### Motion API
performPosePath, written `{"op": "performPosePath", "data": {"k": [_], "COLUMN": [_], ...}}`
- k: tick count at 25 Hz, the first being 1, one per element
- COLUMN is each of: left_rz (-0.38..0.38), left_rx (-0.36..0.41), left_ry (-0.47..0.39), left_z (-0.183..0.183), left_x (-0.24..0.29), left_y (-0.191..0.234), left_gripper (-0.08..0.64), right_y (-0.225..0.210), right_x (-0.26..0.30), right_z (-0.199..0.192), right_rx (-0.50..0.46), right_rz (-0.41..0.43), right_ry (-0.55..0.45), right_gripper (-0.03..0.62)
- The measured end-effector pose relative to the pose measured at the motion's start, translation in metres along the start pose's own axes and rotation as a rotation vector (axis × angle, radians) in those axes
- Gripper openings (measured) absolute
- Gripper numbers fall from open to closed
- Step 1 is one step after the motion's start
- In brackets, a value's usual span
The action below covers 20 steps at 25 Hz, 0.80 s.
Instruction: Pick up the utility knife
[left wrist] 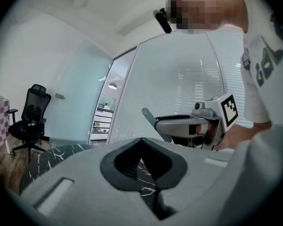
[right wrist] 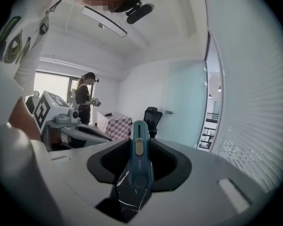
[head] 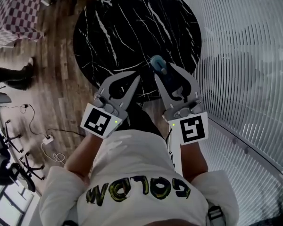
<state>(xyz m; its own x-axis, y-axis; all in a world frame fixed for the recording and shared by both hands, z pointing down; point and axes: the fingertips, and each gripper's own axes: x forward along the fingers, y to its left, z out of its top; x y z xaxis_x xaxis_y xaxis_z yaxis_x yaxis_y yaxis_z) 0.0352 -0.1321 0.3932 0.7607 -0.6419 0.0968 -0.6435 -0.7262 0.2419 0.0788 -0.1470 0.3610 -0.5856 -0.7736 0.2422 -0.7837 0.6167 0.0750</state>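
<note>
A teal utility knife [head: 158,64] [right wrist: 139,159] is clamped between the jaws of my right gripper [head: 163,70] [right wrist: 140,142]. Its slider faces up and its end sticks out past the fingertips. The knife hangs in the air over the near edge of the round black marble table [head: 132,22]. My left gripper [head: 134,77] [left wrist: 141,140] is held up beside it on the left, its jaws together with nothing between them. In the left gripper view, the right gripper [left wrist: 188,126] shows with the knife's end [left wrist: 148,117] poking out.
A curved glass wall with blinds [head: 245,55] runs along the right. Wooden floor [head: 52,65] with cables [head: 47,138] lies at the left. A checkered table [right wrist: 114,124], an office chair [right wrist: 152,119] and a standing person [right wrist: 87,98] are farther off.
</note>
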Motion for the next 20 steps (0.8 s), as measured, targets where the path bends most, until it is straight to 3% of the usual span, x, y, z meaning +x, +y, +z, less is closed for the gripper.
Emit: {"op": "performPosePath", "data": {"k": [8, 11, 20], "left_rz": [-0.022, -0.034, -0.086], "left_rx": [0.032, 0.031, 0.018], "left_ry": [-0.063, -0.051, -0.121], "left_z": [0.058, 0.072, 0.126], "left_x": [-0.014, -0.022, -0.035], "left_y": [-0.02, -0.025, -0.043], "left_gripper": [0.003, 0.003, 0.003], "right_y": [0.011, 0.016, 0.021], "right_x": [-0.029, -0.039, -0.066], "right_z": [0.058, 0.077, 0.112], "right_rx": [0.014, 0.016, -0.003], "right_rz": [-0.018, -0.017, -0.027], "right_ry": [-0.099, -0.136, -0.23], "right_gripper": [0.133, 0.132, 0.132]}}
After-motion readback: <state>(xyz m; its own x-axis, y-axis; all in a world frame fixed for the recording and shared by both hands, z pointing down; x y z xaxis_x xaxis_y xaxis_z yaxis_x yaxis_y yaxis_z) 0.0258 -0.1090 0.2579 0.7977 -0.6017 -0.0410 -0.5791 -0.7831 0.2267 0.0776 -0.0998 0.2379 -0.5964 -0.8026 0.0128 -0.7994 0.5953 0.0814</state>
